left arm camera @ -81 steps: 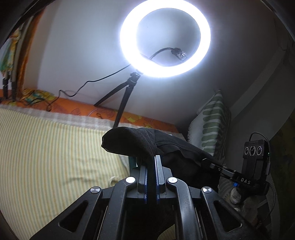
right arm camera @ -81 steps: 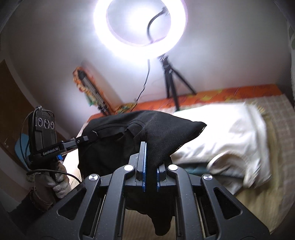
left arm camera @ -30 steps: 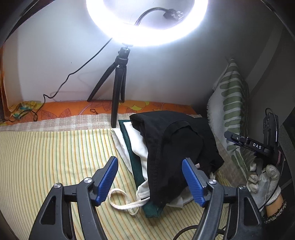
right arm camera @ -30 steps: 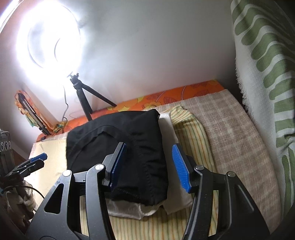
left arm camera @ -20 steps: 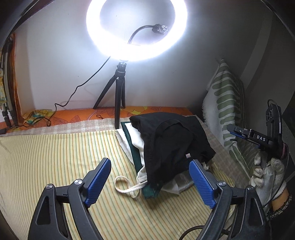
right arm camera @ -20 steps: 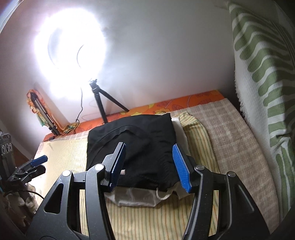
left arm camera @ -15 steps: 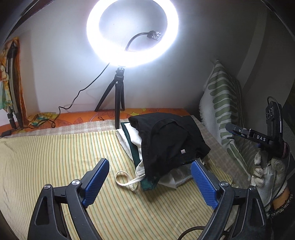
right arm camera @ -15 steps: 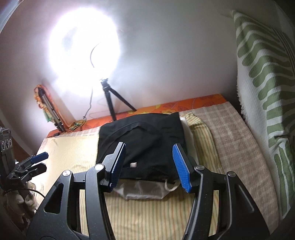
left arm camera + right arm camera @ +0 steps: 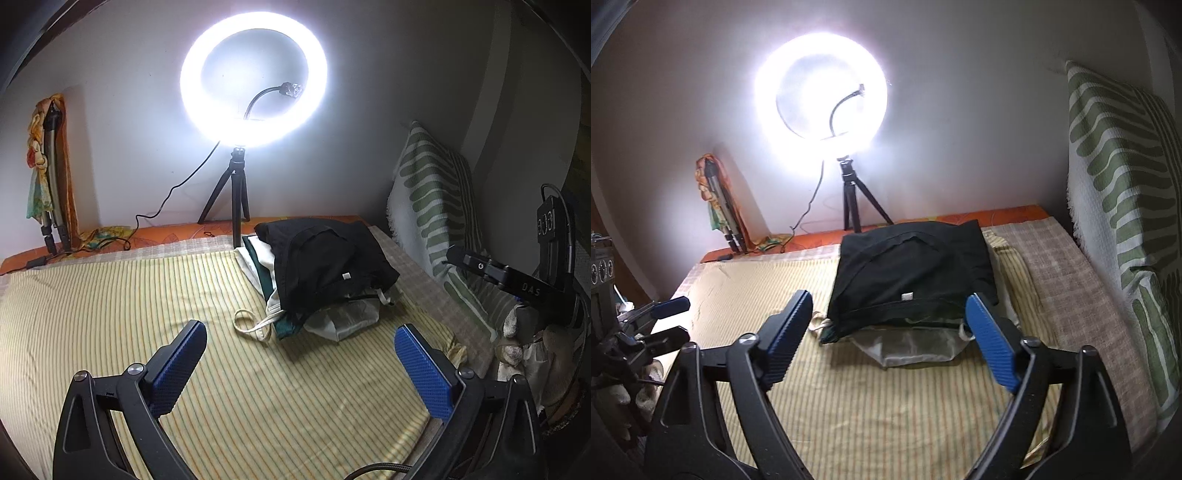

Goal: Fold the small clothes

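Now wide and opening, nothing held: left hand-held gripper (image 9: pixel 301 356), right hand-held gripper (image 9: pixel 890 325), black folded garment (image 9: pixel 912 269) lying just ahead.

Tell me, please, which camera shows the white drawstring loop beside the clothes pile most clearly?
The left wrist view: the white drawstring loop lies fully exposed on the striped sheet, left of the black garment. In the right wrist view only a sliver shows behind a finger.
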A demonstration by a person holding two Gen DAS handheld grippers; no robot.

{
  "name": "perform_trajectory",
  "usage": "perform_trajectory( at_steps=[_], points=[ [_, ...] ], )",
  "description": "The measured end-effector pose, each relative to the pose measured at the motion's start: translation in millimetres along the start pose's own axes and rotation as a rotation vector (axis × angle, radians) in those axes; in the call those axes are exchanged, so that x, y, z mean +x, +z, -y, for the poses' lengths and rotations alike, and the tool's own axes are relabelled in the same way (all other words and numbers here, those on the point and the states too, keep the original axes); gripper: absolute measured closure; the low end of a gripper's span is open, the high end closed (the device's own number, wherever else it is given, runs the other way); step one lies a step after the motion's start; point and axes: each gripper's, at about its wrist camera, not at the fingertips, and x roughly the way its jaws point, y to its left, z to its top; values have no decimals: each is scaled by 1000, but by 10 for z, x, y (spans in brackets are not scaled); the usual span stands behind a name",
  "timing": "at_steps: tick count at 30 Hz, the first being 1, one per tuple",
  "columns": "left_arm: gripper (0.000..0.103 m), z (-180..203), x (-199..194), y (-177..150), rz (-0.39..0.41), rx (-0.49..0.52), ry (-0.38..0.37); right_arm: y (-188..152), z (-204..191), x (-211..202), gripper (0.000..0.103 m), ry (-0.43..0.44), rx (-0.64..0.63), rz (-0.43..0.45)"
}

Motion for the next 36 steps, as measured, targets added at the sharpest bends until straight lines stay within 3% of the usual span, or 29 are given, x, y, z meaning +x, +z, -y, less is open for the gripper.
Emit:
perform_trajectory(
  at_steps=[13,19,36],
  points=[
    [0,51,-349,-312,51,12,66,-288,-208,-216,10,-21,3,34],
    [0,191,-475,-457,82,76,124,-432,-253,-300,0,-22,32,47],
    [0,358,-465,-802,-1,94,140,-865,-393,-431,0,-113,37,92]
  ],
)
